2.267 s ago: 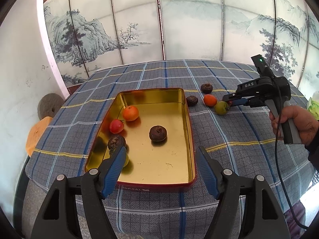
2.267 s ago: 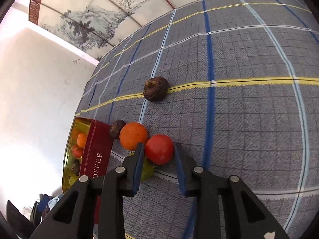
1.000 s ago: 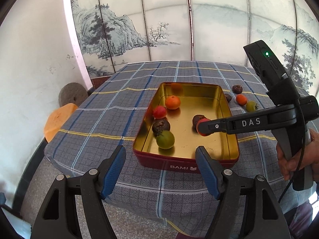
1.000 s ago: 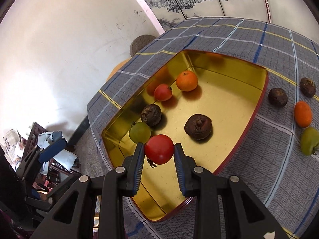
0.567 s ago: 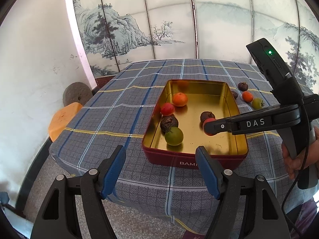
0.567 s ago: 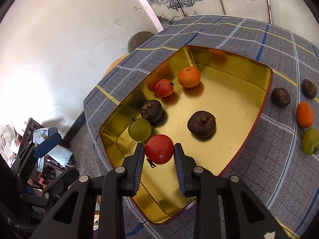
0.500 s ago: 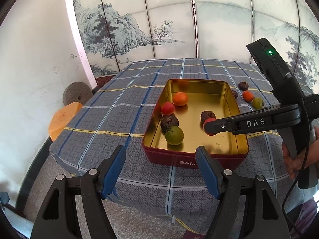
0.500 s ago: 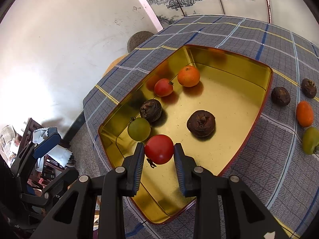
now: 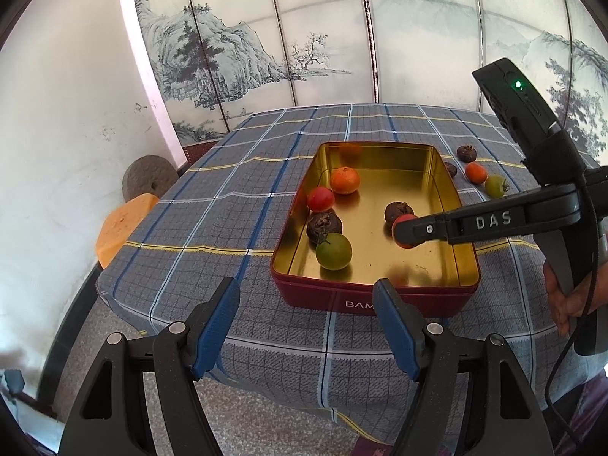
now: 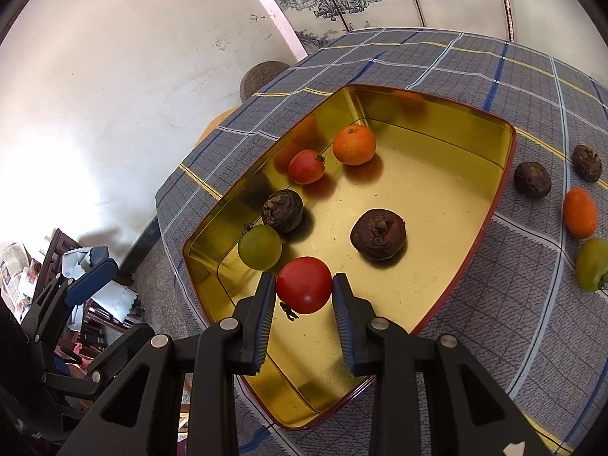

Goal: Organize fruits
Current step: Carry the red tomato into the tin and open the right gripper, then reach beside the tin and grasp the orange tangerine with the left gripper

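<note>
A red tin with a gold inside [image 9: 374,298] [image 10: 448,304] stands on the checked tablecloth. In it lie an orange [image 10: 354,144], a small red tomato [image 10: 306,166], two dark wrinkled fruits [image 10: 282,211] [image 10: 378,233] and a green fruit [image 10: 259,246]. My right gripper [image 10: 304,290] is shut on a red tomato [image 10: 303,284] [image 9: 399,223] and holds it over the tin's near part. My left gripper [image 9: 306,321] is open and empty, off the table's front edge, in front of the tin.
On the cloth right of the tin lie two dark fruits [image 10: 532,179] [image 10: 587,162], an orange fruit [image 10: 579,212] and a green fruit [image 10: 592,264]. An orange stool [image 9: 121,224] and a round stone [image 9: 150,181] stand left of the table. A painted screen stands behind.
My right gripper carried the red tomato from the cloth to above the tin and has hardly moved over the last half second. My left gripper has backed away from the tin.
</note>
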`<state>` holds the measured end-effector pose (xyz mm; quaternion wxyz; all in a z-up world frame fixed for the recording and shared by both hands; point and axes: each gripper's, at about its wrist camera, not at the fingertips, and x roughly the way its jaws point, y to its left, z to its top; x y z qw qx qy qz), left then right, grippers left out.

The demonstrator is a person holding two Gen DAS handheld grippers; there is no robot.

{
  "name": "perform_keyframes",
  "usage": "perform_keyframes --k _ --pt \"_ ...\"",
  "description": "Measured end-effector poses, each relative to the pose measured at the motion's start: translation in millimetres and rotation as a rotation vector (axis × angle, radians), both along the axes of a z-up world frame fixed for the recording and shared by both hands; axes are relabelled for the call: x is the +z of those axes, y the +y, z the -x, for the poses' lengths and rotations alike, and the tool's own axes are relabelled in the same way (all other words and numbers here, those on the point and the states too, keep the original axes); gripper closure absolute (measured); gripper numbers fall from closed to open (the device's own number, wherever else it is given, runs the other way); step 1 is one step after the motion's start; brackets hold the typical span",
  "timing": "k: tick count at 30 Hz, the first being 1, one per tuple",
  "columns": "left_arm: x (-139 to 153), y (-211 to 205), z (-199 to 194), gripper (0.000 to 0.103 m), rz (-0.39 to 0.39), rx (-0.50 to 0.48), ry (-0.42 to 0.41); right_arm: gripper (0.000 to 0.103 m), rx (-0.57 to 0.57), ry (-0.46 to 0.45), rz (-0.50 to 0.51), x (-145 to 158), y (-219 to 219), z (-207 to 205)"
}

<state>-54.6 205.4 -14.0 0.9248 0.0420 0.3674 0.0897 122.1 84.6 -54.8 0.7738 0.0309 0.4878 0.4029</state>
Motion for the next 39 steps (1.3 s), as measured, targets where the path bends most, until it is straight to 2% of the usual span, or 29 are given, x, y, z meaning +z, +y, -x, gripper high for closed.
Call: perform_keyframes --k 8,9,10,12,15,17,19,20,24,25,28,34,39 --pt "3.0 -3.4 2.1 0.03 0.003 0.003 0.009 0.07 -0.056 -0.029 -0.071 14.3 -36.5 6.6" --pt "5.3 -5.0 3.8 0.03 0.005 -0.001 0.006 0.072 -0.078 -0.045 -0.068 15.0 -51.3 9.2" --pt "7.6 -7.1 4.7 0.03 0.005 -0.006 0.004 0.068 -0.101 -0.059 -0.074 15.0 -69.9 11.6" --pt "12.7 -10.8 9.5 0.03 -0.003 -0.013 -0.003 0.063 -0.177 -0.092 -0.008 10.7 -103.2 11.9" --pt "18.5 -19.9 13.7 0.03 -0.018 -0.021 -0.012 0.063 -0.326 -0.053 -0.026 2.4 -178.9 6.2" --pt "21.0 -27.4 15.2 0.03 -0.021 -0.027 -0.008 0.062 -0.414 -0.073 0.063 -0.7 -215.9 2.4" --pt "24.0 -35.4 15.5 0.03 -0.016 -0.034 -0.001 0.06 -0.488 -0.154 0.224 -4.8 -251.8 0.1" --pt "25.7 -39.7 16.3 0.03 -0.014 -0.038 0.001 0.056 -0.512 -0.174 0.294 -8.7 -264.1 -2.5" --pt "36.2 -59.4 19.6 0.03 -0.027 -0.062 -0.002 0.048 -0.57 -0.191 0.439 -26.7 -301.7 -13.1" --pt "38.7 -64.3 19.7 0.03 -0.035 -0.066 -0.003 0.039 -0.575 -0.193 0.46 -30.4 -307.2 -14.1" --pt "46.8 -80.8 18.8 0.03 -0.039 -0.094 0.0 0.023 -0.612 -0.207 0.394 -37.2 -325.6 -10.3" --pt "60.9 -117.6 5.6 0.03 0.003 -0.204 0.01 0.012 -0.577 -0.206 0.389 -36.8 -325.0 -11.9" --pt "65.0 -149.7 -28.5 0.031 0.053 -0.308 0.062 0.009 -0.552 -0.209 0.387 -37.5 -318.3 -5.6"
